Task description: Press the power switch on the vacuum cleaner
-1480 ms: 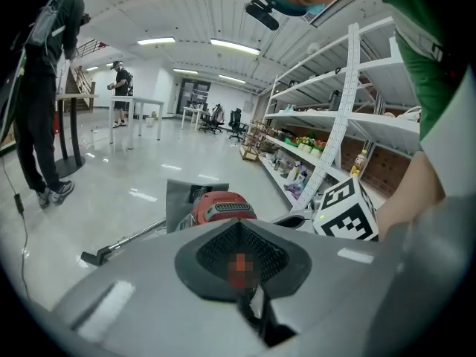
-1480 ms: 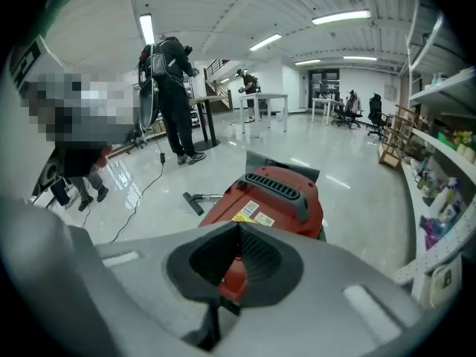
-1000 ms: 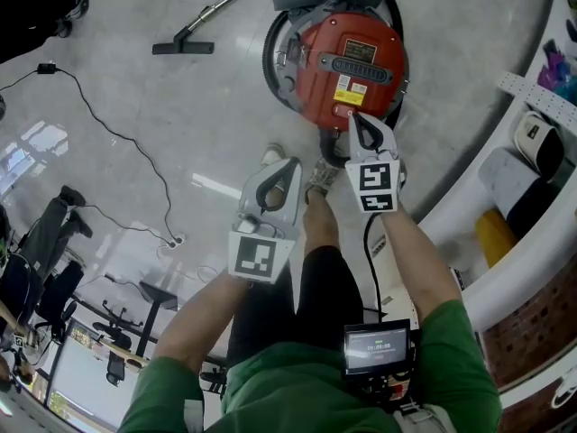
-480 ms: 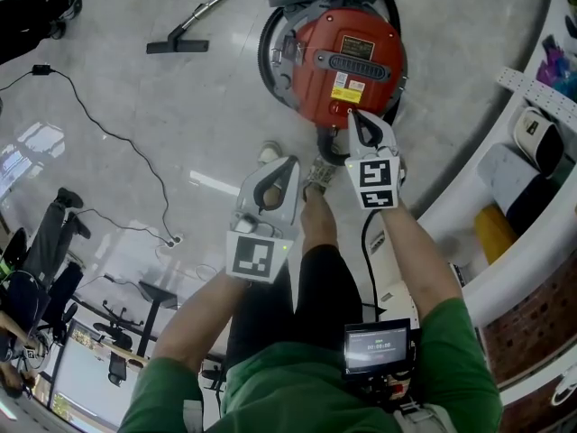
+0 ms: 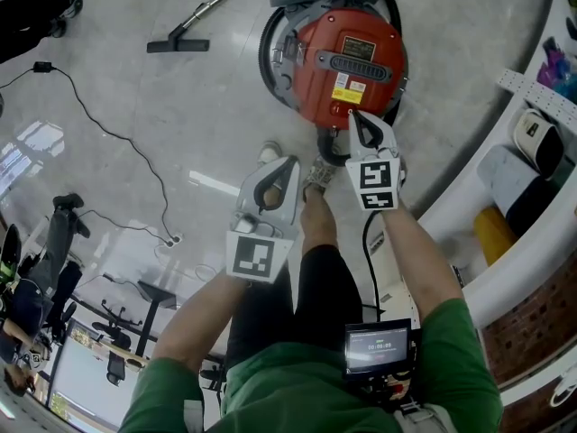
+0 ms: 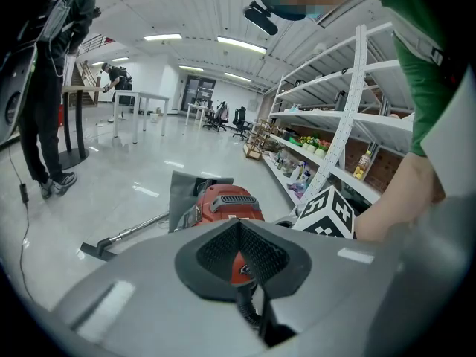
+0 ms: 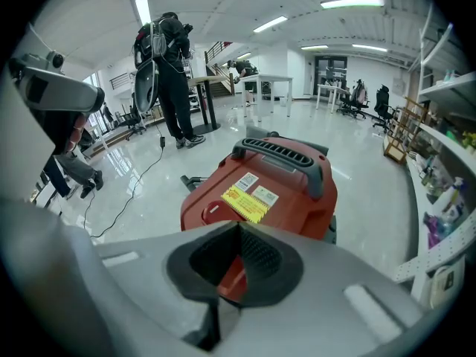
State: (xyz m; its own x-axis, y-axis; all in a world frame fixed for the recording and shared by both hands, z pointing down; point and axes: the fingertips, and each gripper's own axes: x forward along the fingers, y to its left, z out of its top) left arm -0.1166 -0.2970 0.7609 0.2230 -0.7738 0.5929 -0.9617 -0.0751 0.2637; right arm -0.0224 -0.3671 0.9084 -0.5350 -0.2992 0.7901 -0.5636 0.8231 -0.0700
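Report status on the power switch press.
Right gripper shut, tip beside power switch, contact unclear. Left gripper shut, empty, short of vacuum cleaner. Path unobstructed.

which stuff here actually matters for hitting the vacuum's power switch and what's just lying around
For the job:
- vacuum cleaner
- power switch
- right tongs, shut, tip at the vacuum's near edge

Lying about:
- floor nozzle
- floor cable
- shelves
- left tongs, shut, held off to the side
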